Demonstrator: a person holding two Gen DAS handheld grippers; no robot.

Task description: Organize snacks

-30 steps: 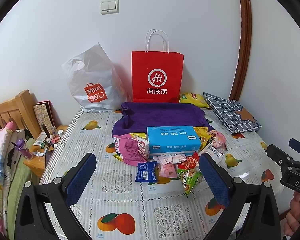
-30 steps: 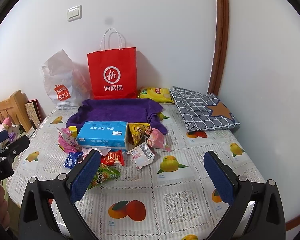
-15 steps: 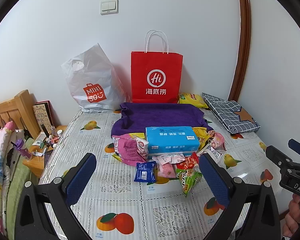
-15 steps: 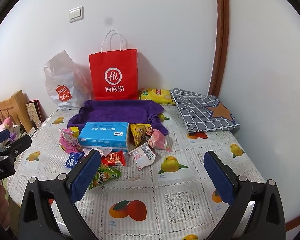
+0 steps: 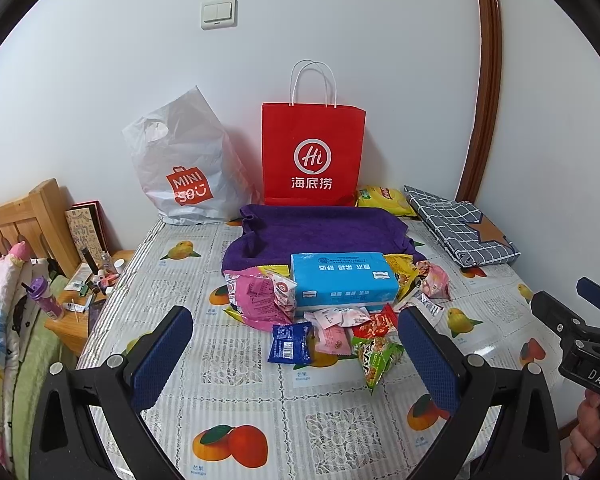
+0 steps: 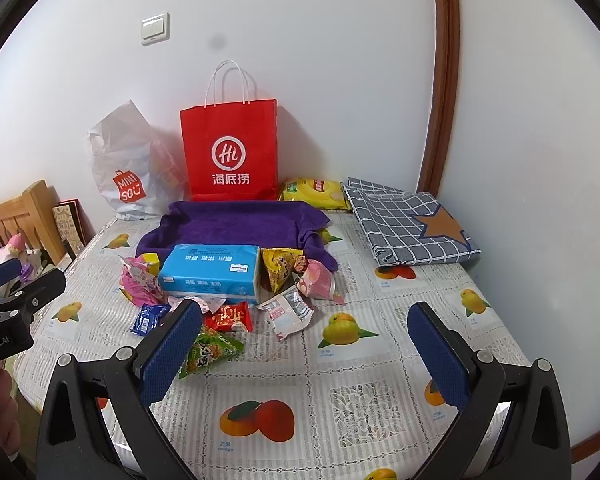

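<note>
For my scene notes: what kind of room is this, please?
Probably a bedroom at home: a wooden bed headboard with patterned bedding stands beside the table with fruit-print cover, near a cluttered wooden bedside stand.

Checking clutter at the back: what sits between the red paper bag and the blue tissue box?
A purple towel spread flat, filling the stretch from the red paper bag to the blue tissue box. It shows in both wrist views.

Left tongs (image 5: 294,354) perhaps slightly nearer snacks (image 5: 332,320)
</note>
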